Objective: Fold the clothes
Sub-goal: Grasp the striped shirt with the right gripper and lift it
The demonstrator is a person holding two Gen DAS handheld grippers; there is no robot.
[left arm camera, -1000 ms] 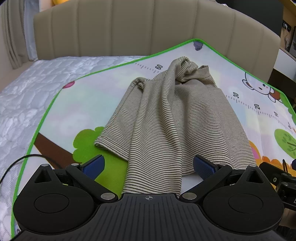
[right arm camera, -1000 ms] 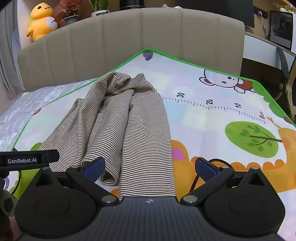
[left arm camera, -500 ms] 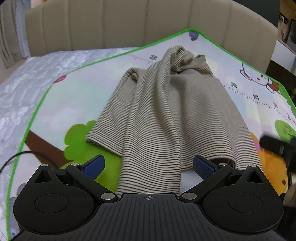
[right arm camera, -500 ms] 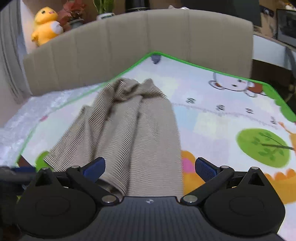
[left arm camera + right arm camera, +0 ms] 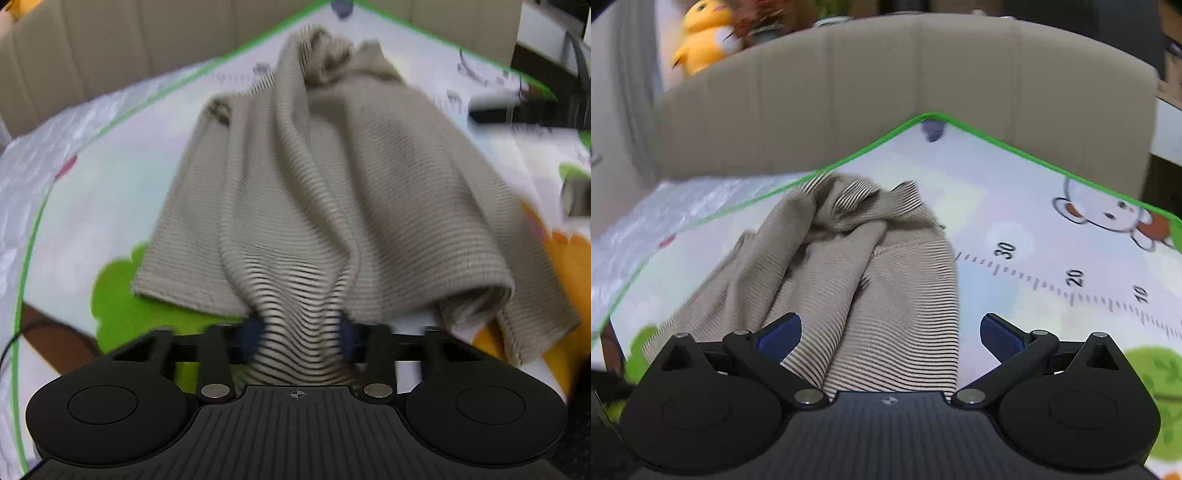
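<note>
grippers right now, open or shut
left gripper: shut on the shirt.
right gripper: open, shirt hem between its fingers.

The garment (image 5: 332, 192) is beige with thin dark horizontal stripes, and the play mat (image 5: 1015, 229) beneath it is pale pastel with a bright green border, a white cartoon bear (image 5: 1108, 210) at 2 o'clock and green trees toward 4 and 8 o'clock. Both grippers are black with dark blue finger pads (image 5: 999, 336). At 11 o'clock sits a yellow plush duck (image 5: 705, 35) above the plain beige headboard (image 5: 886, 92).
</note>
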